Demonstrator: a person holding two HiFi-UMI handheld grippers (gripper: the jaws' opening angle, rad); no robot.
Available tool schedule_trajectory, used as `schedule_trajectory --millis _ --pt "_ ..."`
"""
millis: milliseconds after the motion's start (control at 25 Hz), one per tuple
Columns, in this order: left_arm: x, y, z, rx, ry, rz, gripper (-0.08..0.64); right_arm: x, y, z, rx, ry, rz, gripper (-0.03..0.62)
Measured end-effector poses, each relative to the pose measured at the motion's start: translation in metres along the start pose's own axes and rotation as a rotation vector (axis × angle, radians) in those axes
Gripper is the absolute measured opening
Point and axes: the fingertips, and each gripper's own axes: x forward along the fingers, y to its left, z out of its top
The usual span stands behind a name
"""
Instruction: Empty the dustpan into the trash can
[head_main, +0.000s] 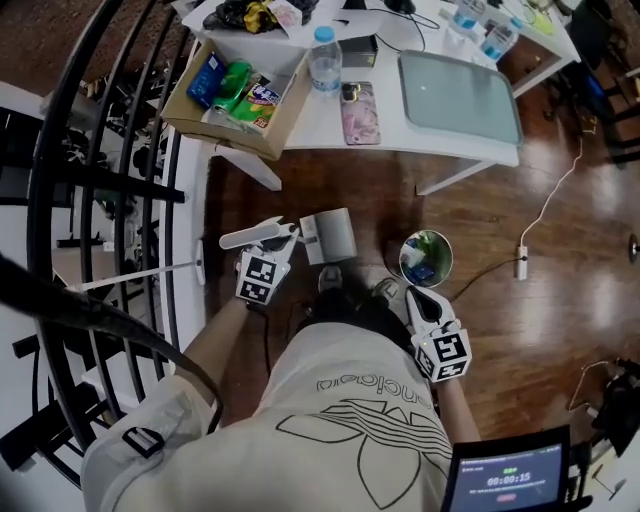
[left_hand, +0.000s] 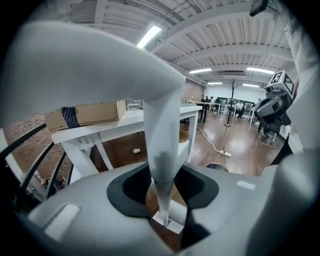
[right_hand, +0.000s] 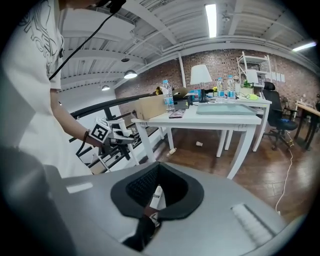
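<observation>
The white dustpan sits low by the floor in front of my feet, its handle running back to the left. My left gripper is around that handle. In the left gripper view the handle passes between the black pads with floor showing on both sides, so the left gripper is open. A small round trash can with green and blue rubbish stands to the dustpan's right and shows as a dark rim. My right gripper hangs just behind the can, shut and empty.
A white table stands ahead with a cardboard box, a water bottle and a phone. A black stair railing curves along the left. A thin white pole lies there. A power strip lies right.
</observation>
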Motion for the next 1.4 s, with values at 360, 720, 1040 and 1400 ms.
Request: schedule_trajectory --millis 360,720,1040,1400 --pt "-0.023 0.018 -0.032 0.018 0.273 0.218 0.328 0.005 -0.020 0.010 0.018 -0.055 0.012 0.003" --pt "-0.059 0.023 -0.079 -0.078 0.446 0.264 0.328 0.004 -0.044 0.012 0.059 -0.096 0.013 0.003" --pt "-0.073 -0.129 -0.050 -0.184 0.282 -0.314 0.021 -0.019 -0.078 0.035 0.188 -0.186 -0.056 0.003" --pt "-0.008 -0.210 0.217 -0.033 -0.295 -0.541 0.020 -0.062 -0.082 0.116 0.255 -0.400 -0.086 0.002"
